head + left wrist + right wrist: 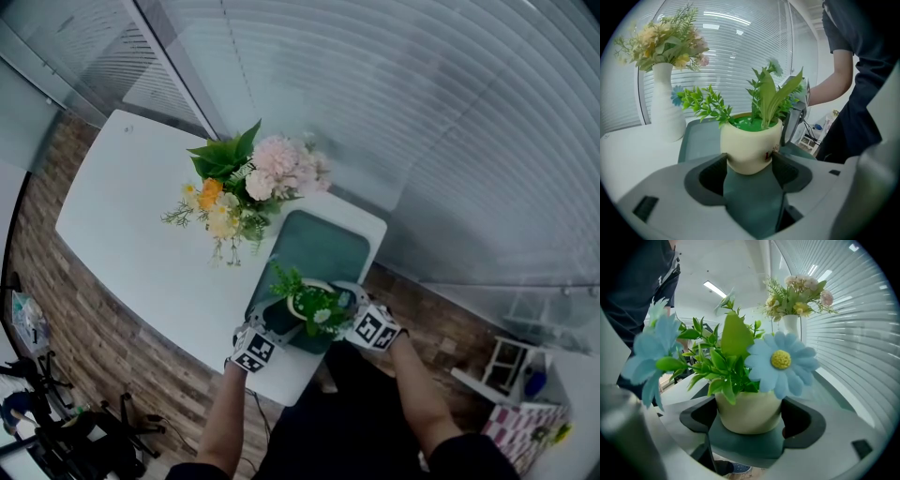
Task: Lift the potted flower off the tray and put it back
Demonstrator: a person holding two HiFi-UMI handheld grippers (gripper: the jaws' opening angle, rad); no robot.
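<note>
The potted flower (314, 307) is a cream pot with green leaves and pale blue daisies. It stands at the near end of the teal tray (323, 246). My left gripper (254, 348) holds it from the left and my right gripper (374, 329) from the right. In the left gripper view both jaws press the sides of the pot (750, 143), with the tray (701, 136) showing under it. The right gripper view shows the same: the pot (749, 411) is clamped between the jaws over the tray (745, 446). I cannot tell whether the pot's base touches the tray.
A white vase of pink and yellow flowers (248, 187) stands on the white table (131, 234) just beyond the tray's far left corner. The vase (663, 103) is behind the pot. A slatted glass wall (422, 112) runs along the table's far side.
</note>
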